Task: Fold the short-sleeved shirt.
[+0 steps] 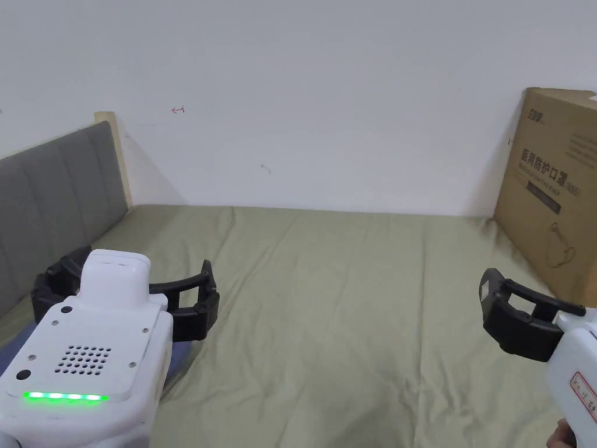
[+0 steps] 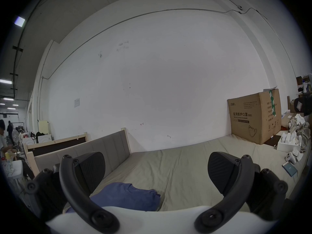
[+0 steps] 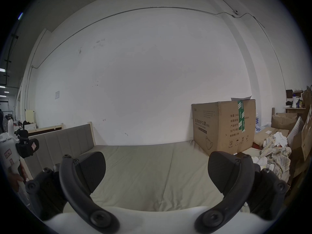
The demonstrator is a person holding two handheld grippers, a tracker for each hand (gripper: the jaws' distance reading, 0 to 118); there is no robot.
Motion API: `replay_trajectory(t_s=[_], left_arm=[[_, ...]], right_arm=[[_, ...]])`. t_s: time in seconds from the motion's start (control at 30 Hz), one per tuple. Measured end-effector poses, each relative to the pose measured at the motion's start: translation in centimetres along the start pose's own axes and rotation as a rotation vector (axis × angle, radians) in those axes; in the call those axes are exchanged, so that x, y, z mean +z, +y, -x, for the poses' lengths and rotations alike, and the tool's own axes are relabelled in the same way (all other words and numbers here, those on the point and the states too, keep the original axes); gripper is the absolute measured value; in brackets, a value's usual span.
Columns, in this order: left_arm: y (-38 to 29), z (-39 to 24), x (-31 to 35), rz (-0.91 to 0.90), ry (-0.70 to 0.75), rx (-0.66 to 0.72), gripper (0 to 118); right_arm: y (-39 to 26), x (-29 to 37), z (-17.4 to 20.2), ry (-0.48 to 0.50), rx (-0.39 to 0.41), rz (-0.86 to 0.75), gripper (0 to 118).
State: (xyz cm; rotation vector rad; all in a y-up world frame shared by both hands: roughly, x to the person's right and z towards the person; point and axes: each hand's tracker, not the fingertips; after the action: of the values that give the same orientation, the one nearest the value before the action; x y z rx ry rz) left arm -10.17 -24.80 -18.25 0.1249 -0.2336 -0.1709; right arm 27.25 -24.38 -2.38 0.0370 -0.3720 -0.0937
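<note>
Grippers poised, shirt untouched.
Left gripper [image 2: 156, 168] and right gripper [image 3: 157, 168] hover with jaws spread wide; the blue shirt [image 2: 128, 197] lies bunched on the bed sheet [image 1: 350, 303] just beneath the left one. Pinching blind into that heap risks catching the sheet too.

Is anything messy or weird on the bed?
Yes: the blue shirt lies bunched in a heap near the headboard, not spread flat. The left gripper hangs open above it. The sheet is creased.

warehouse-like hall, bed [image 1: 326, 303], cardboard box [image 1: 548, 192], exposed ceiling conduit [image 2: 18, 52]
</note>
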Motion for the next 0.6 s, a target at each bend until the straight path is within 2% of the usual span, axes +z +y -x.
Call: replay_trajectory(t_s=[0.17, 0.33, 0.5, 0.53, 0.6], left_arm=[[0.2, 0.7, -0.3, 0.004, 0.006, 0.014, 118], [0.1, 1.3, -0.7, 0.021, 0.010, 0.027, 118], [-0.4, 1.8, -0.9, 0.041, 0.013, 0.034, 118], [-0.5, 1.9, -1.0, 0.047, 0.012, 0.031, 115], [-0.6, 2.4, -0.9, 0.073, -0.016, 0.037, 90]], right_arm=[[0.0, -0.1, 0.1, -0.006, 0.011, 0.006, 118], [-0.2, -0.3, -0.1, 0.014, -0.026, 0.030, 118], [-0.4, -0.5, 0.0, 0.014, -0.022, 0.041, 118], [-0.4, -0.5, 0.1, 0.015, -0.017, 0.043, 118], [-0.5, -0.5, 0.2, 0.037, 0.004, 0.060, 117]])
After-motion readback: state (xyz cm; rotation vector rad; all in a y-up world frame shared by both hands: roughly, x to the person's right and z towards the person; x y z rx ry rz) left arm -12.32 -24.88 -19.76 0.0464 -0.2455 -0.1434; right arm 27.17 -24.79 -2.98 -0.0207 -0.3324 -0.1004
